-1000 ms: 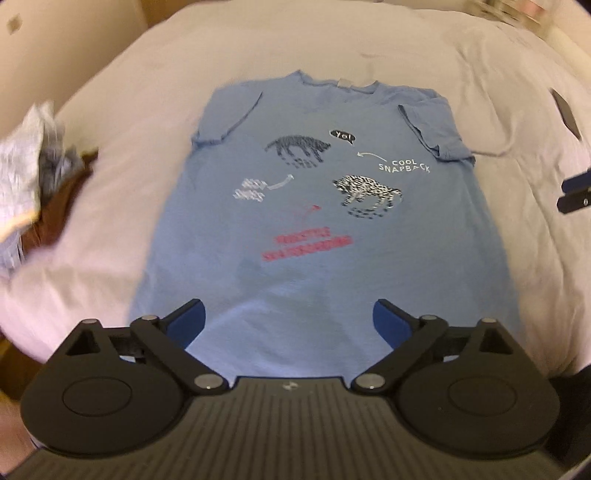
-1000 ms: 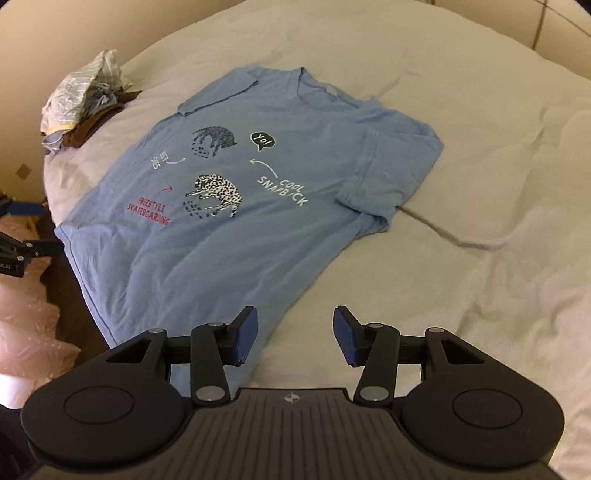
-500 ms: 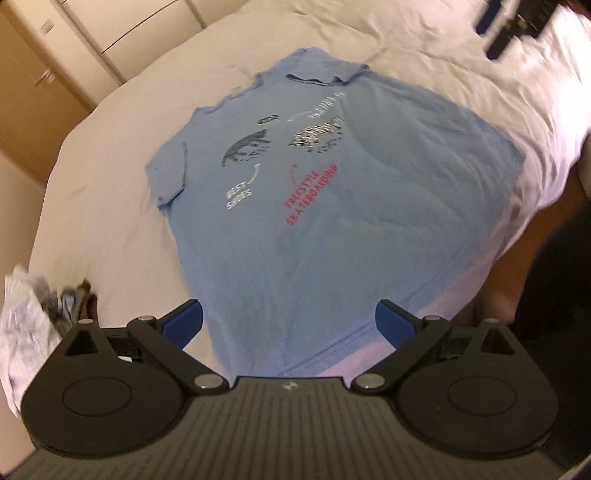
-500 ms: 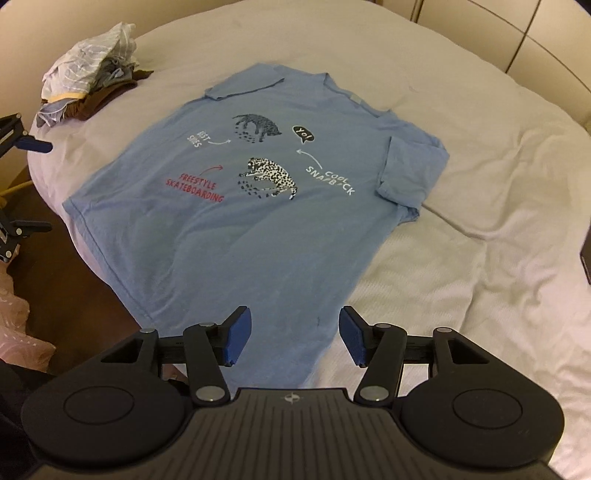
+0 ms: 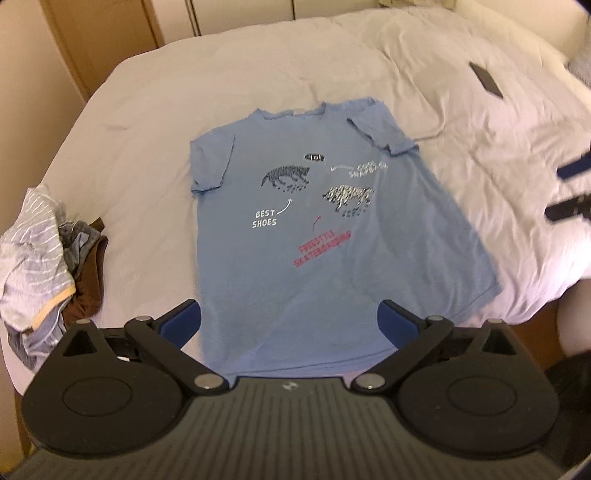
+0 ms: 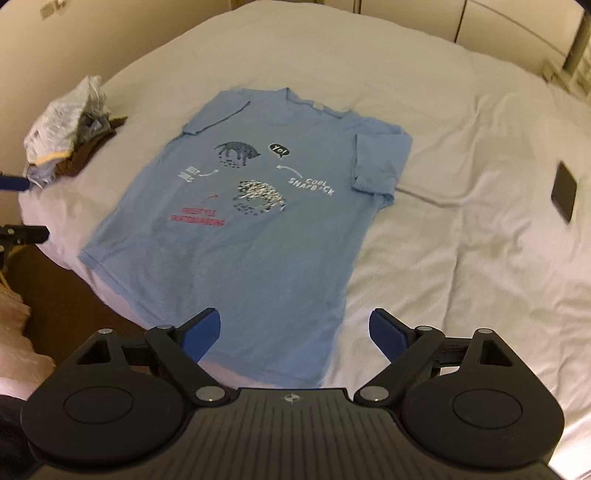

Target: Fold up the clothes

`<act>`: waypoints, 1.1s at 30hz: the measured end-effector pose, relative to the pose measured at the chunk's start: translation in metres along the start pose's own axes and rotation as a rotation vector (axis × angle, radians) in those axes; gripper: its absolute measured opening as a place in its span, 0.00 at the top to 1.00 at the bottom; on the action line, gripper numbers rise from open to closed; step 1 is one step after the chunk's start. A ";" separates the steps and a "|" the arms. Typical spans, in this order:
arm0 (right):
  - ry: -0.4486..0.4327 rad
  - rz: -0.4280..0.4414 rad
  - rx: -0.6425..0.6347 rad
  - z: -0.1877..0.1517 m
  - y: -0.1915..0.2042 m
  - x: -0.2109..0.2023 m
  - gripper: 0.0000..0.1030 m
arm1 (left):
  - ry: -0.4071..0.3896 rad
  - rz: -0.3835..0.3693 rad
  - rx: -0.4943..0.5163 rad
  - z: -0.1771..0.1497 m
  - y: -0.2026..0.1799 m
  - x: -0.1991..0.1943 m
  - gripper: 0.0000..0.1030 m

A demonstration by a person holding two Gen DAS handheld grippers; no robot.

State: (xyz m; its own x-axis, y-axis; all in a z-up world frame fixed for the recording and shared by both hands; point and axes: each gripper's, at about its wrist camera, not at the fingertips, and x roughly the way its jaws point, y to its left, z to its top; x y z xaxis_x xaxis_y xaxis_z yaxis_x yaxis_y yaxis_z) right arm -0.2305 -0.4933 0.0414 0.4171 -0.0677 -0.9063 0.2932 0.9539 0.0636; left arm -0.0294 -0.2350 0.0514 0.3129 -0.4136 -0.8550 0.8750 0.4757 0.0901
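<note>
A white bed [image 5: 424, 92] fills both views, wardrobe doors [image 5: 110, 29] behind it. A blue T-shirt [image 5: 332, 266] lies flat, print up, its hem at the near bed edge, just ahead of the left gripper [image 5: 290, 325] and the right gripper [image 6: 295, 332], both spread wide and empty. Crumpled clothes [image 5: 48, 258] sit left of it; a dark phone [image 6: 564, 191] lies well right on bare sheet.

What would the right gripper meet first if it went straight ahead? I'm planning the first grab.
Probably the hem end of the blue T-shirt spread on the bed. The open right gripper points at that corner, with nothing between; how far off it is can't be judged.
</note>
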 end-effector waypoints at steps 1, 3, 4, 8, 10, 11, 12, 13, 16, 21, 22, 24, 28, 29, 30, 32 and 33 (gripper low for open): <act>-0.003 0.005 0.007 -0.003 0.001 -0.003 0.13 | -0.006 0.000 -0.003 -0.002 -0.003 -0.004 0.02; -0.016 0.005 0.004 -0.009 0.005 -0.008 0.13 | -0.012 -0.001 -0.004 -0.006 -0.009 -0.008 0.02; -0.018 0.005 0.004 -0.012 0.007 -0.009 0.13 | -0.013 -0.001 -0.002 -0.009 -0.012 -0.009 0.02; -0.019 -0.004 0.002 -0.025 0.013 -0.010 0.13 | -0.004 0.012 0.049 -0.024 -0.019 -0.001 0.02; -0.018 -0.016 -0.005 -0.032 0.016 -0.008 0.13 | -0.006 0.028 0.130 -0.036 -0.023 0.008 0.02; -0.016 -0.022 -0.011 -0.037 0.017 -0.005 0.14 | -0.008 0.038 0.185 -0.044 -0.024 0.013 0.02; -0.009 -0.030 -0.028 -0.042 0.021 0.000 0.16 | -0.007 0.048 0.241 -0.053 -0.025 0.020 0.02; -0.002 -0.039 -0.045 -0.048 0.025 0.006 0.21 | -0.006 0.056 0.300 -0.064 -0.025 0.026 0.02; 0.019 -0.064 -0.096 -0.064 0.036 0.023 0.41 | 0.005 0.069 0.496 -0.102 -0.023 0.050 0.09; 0.075 -0.052 -0.190 -0.082 0.069 0.053 0.44 | 0.020 0.067 0.783 -0.164 -0.017 0.095 0.28; 0.092 -0.051 -0.209 -0.083 0.077 0.059 0.45 | 0.017 0.074 0.824 -0.173 -0.016 0.104 0.30; 0.123 -0.046 -0.245 -0.085 0.090 0.071 0.46 | -0.001 0.089 0.886 -0.185 -0.013 0.121 0.30; 0.157 -0.039 -0.285 -0.084 0.103 0.085 0.46 | -0.022 0.138 0.974 -0.190 0.000 0.154 0.38; 0.163 -0.041 -0.294 -0.084 0.104 0.088 0.46 | -0.019 0.150 1.000 -0.189 0.003 0.162 0.41; 0.169 -0.044 -0.302 -0.084 0.106 0.091 0.46 | -0.012 0.163 1.038 -0.190 0.005 0.170 0.43; 0.180 -0.055 -0.312 -0.083 0.105 0.096 0.46 | -0.007 0.174 1.101 -0.190 0.011 0.182 0.57; 0.184 -0.060 -0.317 -0.082 0.104 0.098 0.46 | -0.007 0.175 1.130 -0.189 0.015 0.187 0.59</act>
State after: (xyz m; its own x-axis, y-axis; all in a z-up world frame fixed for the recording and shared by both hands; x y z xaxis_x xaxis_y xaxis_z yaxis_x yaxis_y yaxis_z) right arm -0.2300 -0.3771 -0.0755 0.2368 -0.1004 -0.9663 0.0198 0.9949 -0.0985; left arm -0.0279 -0.1585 -0.2038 0.4621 -0.4167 -0.7828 0.6498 -0.4416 0.6186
